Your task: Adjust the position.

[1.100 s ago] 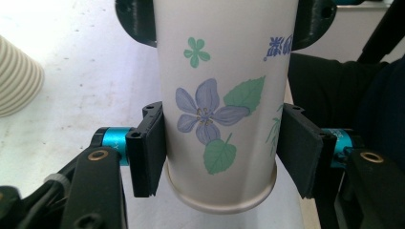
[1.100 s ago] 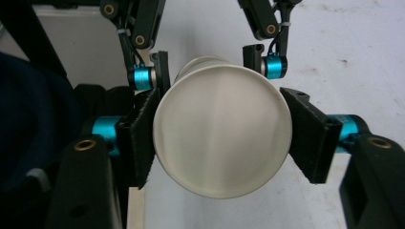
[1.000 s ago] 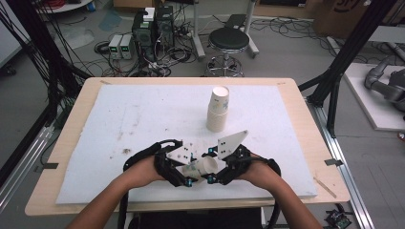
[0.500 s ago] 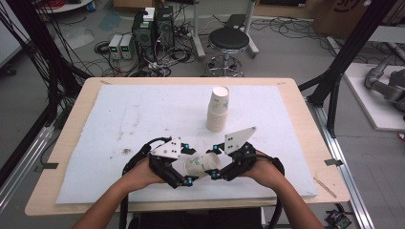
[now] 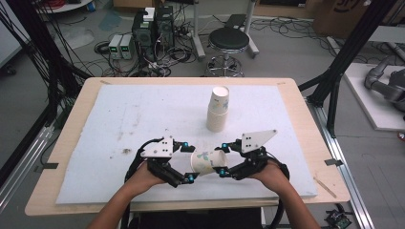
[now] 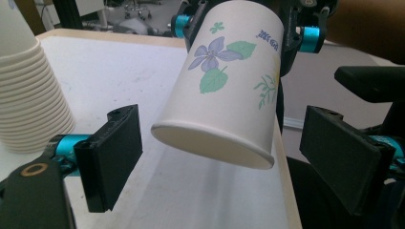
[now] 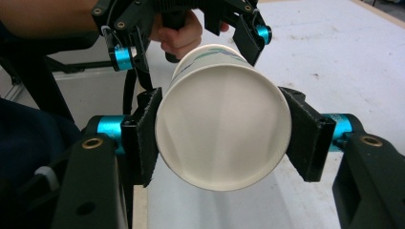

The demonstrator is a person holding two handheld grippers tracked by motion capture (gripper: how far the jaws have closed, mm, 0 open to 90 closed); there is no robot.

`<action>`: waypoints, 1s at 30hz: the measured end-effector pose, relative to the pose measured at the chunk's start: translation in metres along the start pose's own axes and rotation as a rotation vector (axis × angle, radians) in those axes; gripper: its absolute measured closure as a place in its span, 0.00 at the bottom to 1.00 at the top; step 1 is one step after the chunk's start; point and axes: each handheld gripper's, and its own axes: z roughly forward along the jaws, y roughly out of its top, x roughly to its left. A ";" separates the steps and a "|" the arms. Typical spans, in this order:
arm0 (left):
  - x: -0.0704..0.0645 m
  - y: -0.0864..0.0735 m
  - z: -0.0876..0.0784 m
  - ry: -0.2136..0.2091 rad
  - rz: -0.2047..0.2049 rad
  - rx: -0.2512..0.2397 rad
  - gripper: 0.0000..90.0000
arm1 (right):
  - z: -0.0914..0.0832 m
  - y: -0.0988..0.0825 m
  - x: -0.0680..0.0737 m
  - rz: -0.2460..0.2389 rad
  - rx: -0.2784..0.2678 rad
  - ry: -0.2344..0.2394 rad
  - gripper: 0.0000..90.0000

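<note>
While right gripper (image 7: 222,138) clamps paper cup (image 7: 223,129) sideways above near table edge (image 5: 143,206), left gripper (image 6: 224,157) stands wide open around cup's end, pads clear, likely handover; cup stack (image 5: 218,109) upright mid-table, well apart

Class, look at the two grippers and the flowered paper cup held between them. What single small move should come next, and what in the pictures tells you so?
Probably draw the left gripper back from the paper cup. Its jaws stand open on either side of the cup, touching nothing, while the right gripper is clamped on the cup and carries it. That would likely free the cup to go elsewhere, perhaps towards the stack of cups.
</note>
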 end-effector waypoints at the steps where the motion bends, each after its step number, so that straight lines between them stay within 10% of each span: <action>1: 0.000 0.000 0.001 -0.003 0.003 -0.003 0.16 | -0.001 -0.002 0.001 0.002 -0.014 0.002 0.42; 30: -0.004 -0.003 0.016 -0.051 0.016 -0.129 0.30 | -0.014 -0.022 -0.004 0.104 -0.186 0.098 0.42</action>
